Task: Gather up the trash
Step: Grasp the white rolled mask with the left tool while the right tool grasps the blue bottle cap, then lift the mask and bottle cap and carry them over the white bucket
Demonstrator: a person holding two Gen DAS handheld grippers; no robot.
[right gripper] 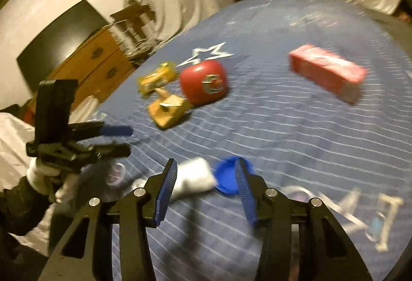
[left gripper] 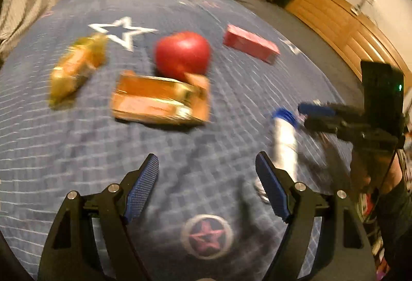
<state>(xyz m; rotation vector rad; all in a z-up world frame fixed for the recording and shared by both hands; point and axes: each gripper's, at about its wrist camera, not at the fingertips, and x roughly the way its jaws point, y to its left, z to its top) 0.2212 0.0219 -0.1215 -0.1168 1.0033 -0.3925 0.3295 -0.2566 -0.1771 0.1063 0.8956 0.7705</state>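
Note:
On a blue star-patterned blanket lie a yellow wrapper, an open orange carton, a red apple, a red box and a white tube with a blue cap. My left gripper is open and empty above the blanket, the tube just past its right finger. My right gripper is open, with the white tube lying between its fingers. The right gripper also shows in the left view, the left gripper in the right view. Both views are motion-blurred.
In the right wrist view the wrapper, carton, apple and red box lie farther off. A wooden dresser and pale bedding stand beyond the blanket.

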